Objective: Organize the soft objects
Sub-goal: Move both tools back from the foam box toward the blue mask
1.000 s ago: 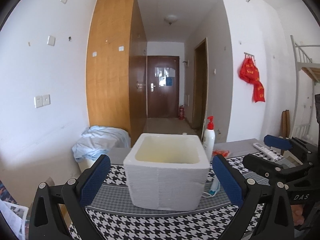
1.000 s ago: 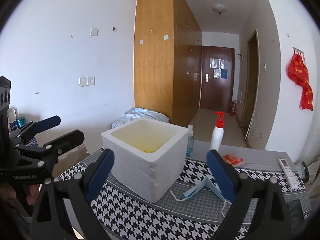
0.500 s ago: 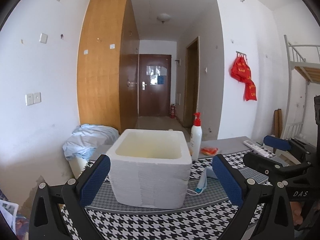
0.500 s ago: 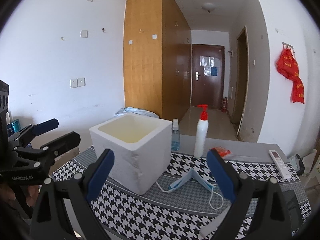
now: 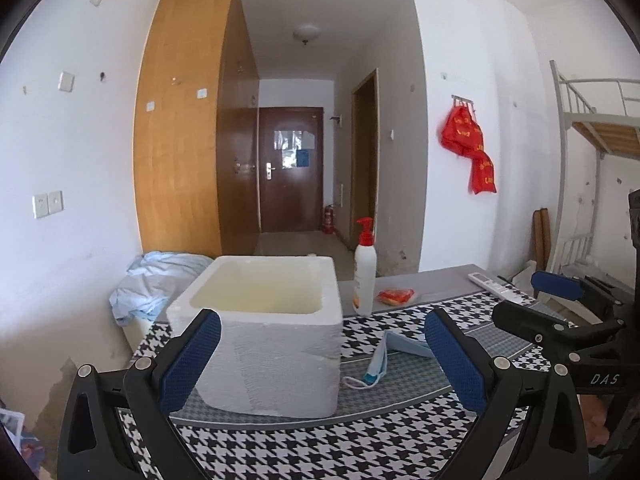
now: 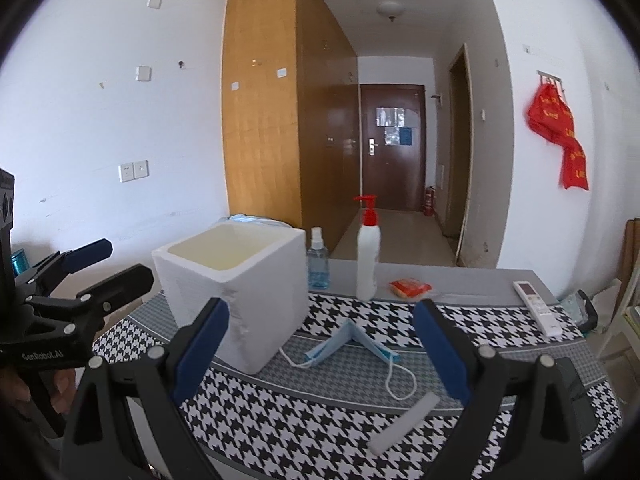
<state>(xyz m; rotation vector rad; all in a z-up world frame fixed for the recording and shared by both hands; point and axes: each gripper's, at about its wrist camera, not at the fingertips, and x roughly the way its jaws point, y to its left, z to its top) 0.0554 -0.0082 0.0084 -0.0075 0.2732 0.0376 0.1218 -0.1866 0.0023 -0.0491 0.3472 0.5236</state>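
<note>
A table (image 6: pixel 460 286) with a grey top carries a black-and-white houndstooth cloth (image 6: pixel 320 400) over its near part. On the cloth, toward the left, stands a white foam box (image 5: pixel 264 336), open at the top; its pale yellowish interior shows nothing inside from either view. Behind the box, on the bare grey strip, a white pump bottle with a red head (image 6: pixel 367 248) stands upright, with a clear blue spray bottle (image 6: pixel 318 260) to its left, just beside the box's back corner. The left gripper (image 5: pixel 320 360) hangs above the cloth directly in front of the box, its blue-padded fingers (image 5: pixel 192 360) spread wide and holding nothing. The right gripper (image 6: pixel 320 352) is likewise spread wide and empty, and frames the face mask. The blue face mask (image 6: pixel 352 340), the soft item, lies folded into a tent shape on the grey band of the cloth, just right of the box, its white ear loops trailing toward the viewer. A white remote control (image 6: pixel 536 306) lies near the table's right edge. A white stick-shaped object (image 6: pixel 404 422), blurred, lies on the cloth nearer than the mask. A small orange packet (image 6: pixel 410 287) rests on the grey strip right of the pump bottle.
</note>
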